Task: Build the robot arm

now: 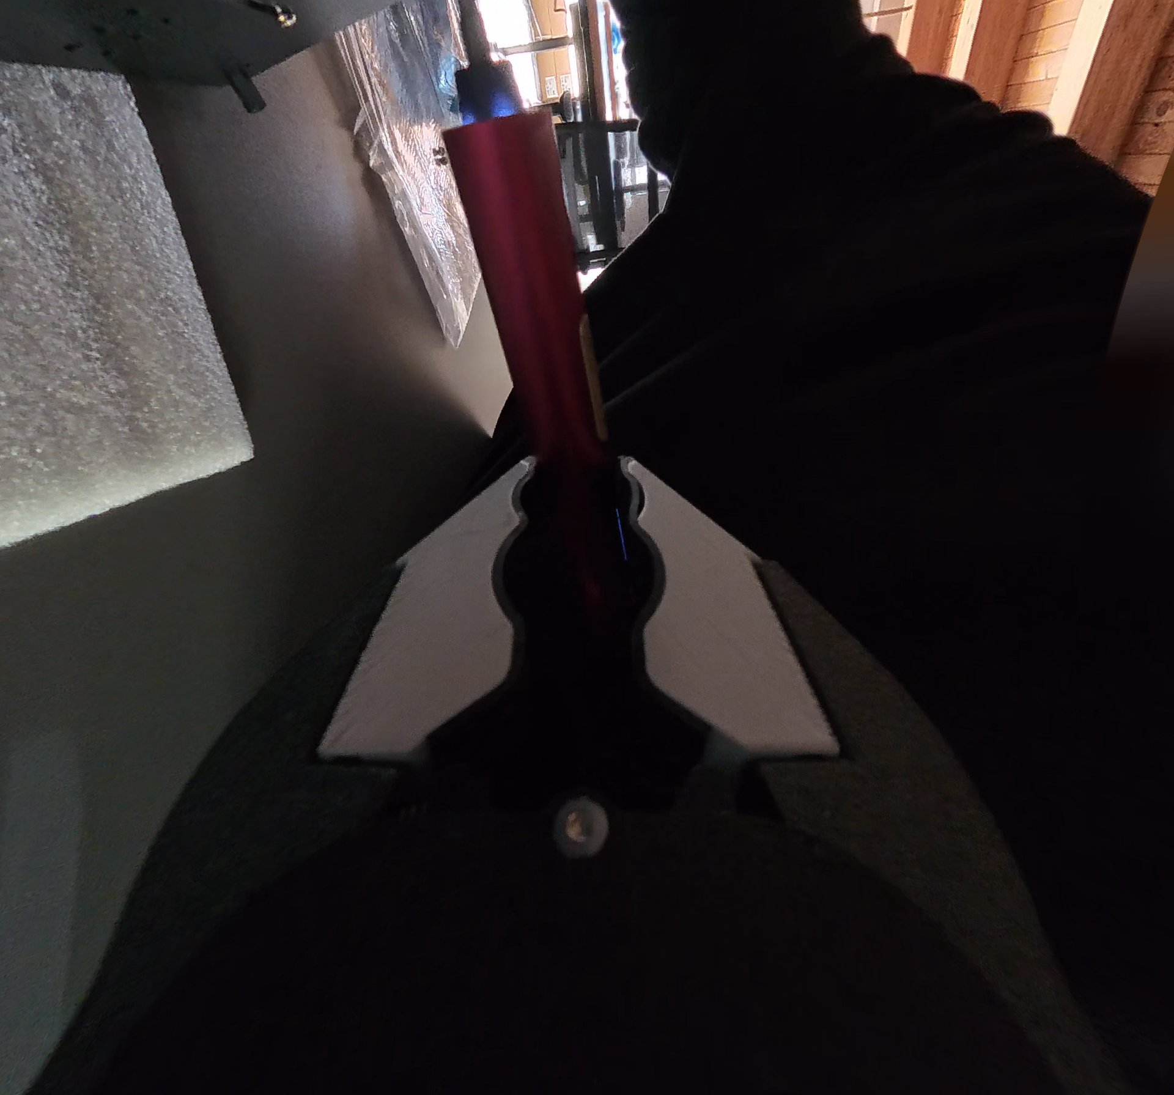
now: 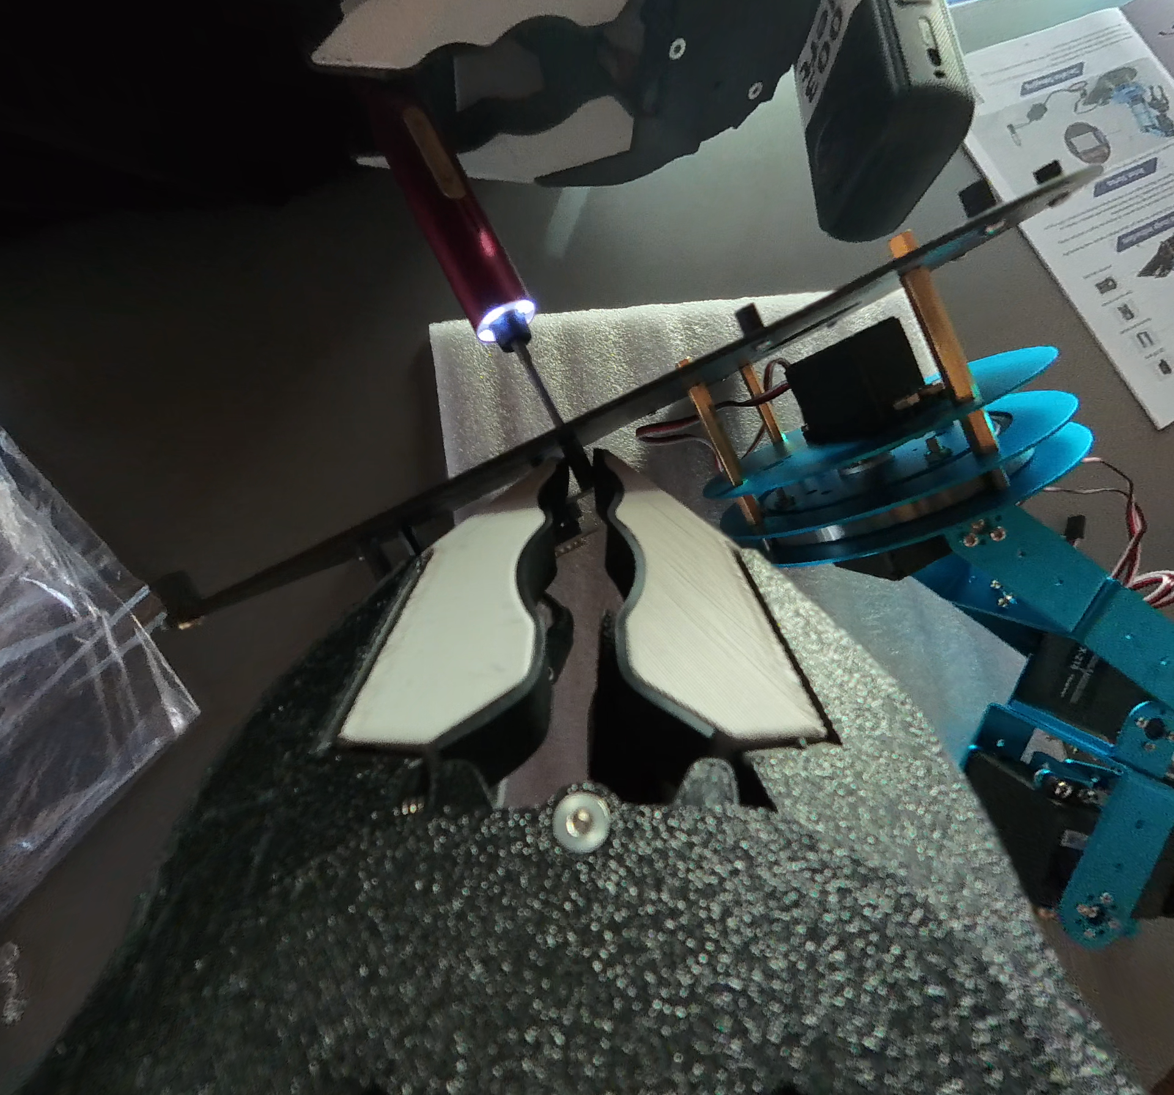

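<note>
My left gripper (image 1: 578, 467) is shut on a red electric screwdriver (image 1: 527, 277) that points forward along the fingers. In the right wrist view this gripper (image 2: 375, 105) comes in from the top; the screwdriver (image 2: 457, 207) has its light ring lit and its thin bit (image 2: 540, 391) meets a tilted black plate (image 2: 699, 385). My right gripper (image 2: 578, 467) is under that plate's edge, its tips closed on a small black post (image 2: 575, 451) below the bit. The plate stands on brass posts above a blue robot-arm kit (image 2: 1016, 607).
A white foam sheet (image 2: 603, 353) lies under the kit and also shows in the left wrist view (image 1: 95, 302). A clear plastic bag (image 2: 63, 651) lies at the left, a printed instruction sheet (image 2: 1080, 143) at the far right. A person's dark sleeve (image 1: 857, 302) fills the left wrist view's right side. One gripper's finger ends stand about 15 cm off the other's.
</note>
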`<state>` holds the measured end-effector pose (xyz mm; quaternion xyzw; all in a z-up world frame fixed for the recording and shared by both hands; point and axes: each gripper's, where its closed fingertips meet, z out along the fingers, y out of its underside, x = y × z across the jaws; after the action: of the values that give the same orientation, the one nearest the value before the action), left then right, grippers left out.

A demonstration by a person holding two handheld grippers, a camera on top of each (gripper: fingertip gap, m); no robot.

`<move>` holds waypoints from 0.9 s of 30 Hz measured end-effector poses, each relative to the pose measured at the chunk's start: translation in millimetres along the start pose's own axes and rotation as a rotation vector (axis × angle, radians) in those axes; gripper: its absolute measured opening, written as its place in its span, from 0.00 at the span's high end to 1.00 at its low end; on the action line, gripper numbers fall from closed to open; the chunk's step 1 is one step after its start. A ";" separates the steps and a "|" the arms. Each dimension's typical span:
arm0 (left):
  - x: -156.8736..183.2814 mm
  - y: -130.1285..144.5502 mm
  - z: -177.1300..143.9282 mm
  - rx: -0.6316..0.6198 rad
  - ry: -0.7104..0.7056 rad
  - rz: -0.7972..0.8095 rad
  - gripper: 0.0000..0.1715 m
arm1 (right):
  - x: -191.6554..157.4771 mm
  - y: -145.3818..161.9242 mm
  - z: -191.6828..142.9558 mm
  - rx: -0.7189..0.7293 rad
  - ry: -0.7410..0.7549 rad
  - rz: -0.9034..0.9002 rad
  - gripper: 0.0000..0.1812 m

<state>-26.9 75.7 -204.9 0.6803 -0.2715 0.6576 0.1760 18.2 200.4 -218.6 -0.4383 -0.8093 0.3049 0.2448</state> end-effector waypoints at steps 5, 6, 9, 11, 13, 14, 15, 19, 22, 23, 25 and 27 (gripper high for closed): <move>0.8 -0.6 0.0 -0.004 -0.006 0.015 0.87 | -2.1 1.1 -2.0 0.020 0.016 0.063 0.97; 0.6 -0.6 0.0 -0.005 -0.006 0.016 0.87 | -2.0 1.1 -2.0 0.032 0.023 0.069 0.96; -3.1 -0.1 -0.6 -0.004 -0.010 0.015 0.87 | 0.5 3.0 -4.8 0.063 0.058 0.111 0.95; -8.8 1.0 -1.5 -0.006 -0.029 0.028 0.88 | 7.0 6.1 -19.4 0.090 0.109 0.183 0.88; -14.0 2.1 -3.0 -0.012 -0.051 0.041 0.88 | 11.7 3.0 -43.0 0.161 0.174 0.271 0.88; -15.2 2.3 -3.6 -0.012 -0.057 0.048 0.88 | 11.9 2.9 -54.0 0.171 0.216 0.314 0.87; -15.6 2.1 -4.1 -0.009 -0.060 0.050 0.88 | 11.2 3.2 -64.3 0.172 0.269 0.356 0.86; -7.8 0.3 -3.4 0.014 -0.014 0.027 0.88 | -7.8 3.2 -101.0 0.127 0.551 0.590 0.76; -5.3 -0.4 -4.2 0.029 -0.014 0.035 0.87 | -40.5 -21.5 -115.5 0.267 0.740 0.826 0.72; -4.2 -0.7 -4.6 0.034 -0.013 0.040 0.88 | -50.3 -28.7 -116.4 0.347 0.809 0.921 0.69; -2.8 -1.2 -3.9 0.042 -0.011 0.051 0.88 | -73.3 -37.4 -109.6 0.535 0.910 1.133 0.63; -2.8 -1.6 -0.9 0.048 -0.010 0.054 0.88 | -99.0 -30.2 -92.0 0.730 0.983 1.395 0.60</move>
<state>-26.7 77.9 -207.4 0.6802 -0.2747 0.6649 0.1405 111.4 128.1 -146.0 -0.8019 -0.0215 0.3989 0.4444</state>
